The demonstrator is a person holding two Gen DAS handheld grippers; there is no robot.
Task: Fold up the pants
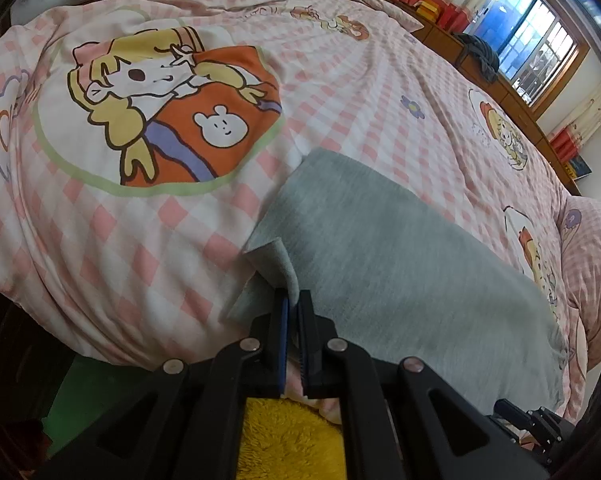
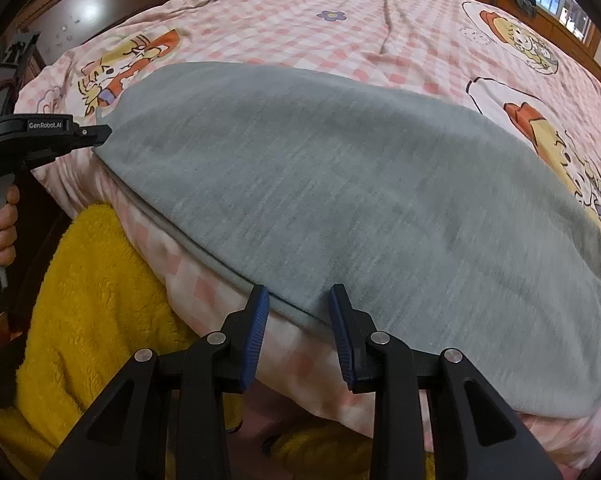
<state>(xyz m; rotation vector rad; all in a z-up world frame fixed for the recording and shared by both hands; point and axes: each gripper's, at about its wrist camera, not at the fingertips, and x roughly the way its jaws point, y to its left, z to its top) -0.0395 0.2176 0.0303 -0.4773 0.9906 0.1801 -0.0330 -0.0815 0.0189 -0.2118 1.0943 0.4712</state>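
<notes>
Grey pants [image 2: 340, 200] spread flat on pink checked duvet [image 1: 140, 240]. Left gripper [image 1: 293, 300], marked "GenRobot.AI", pinching a corner fold. Right gripper [image 2: 299, 300] spread, straddling near hem, not clamping.

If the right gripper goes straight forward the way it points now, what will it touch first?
Most likely the near edge of the grey pants, which lies just ahead of the open right gripper, between its fingers. The pink checked quilt is right under that edge, so depth is uncertain.
</notes>
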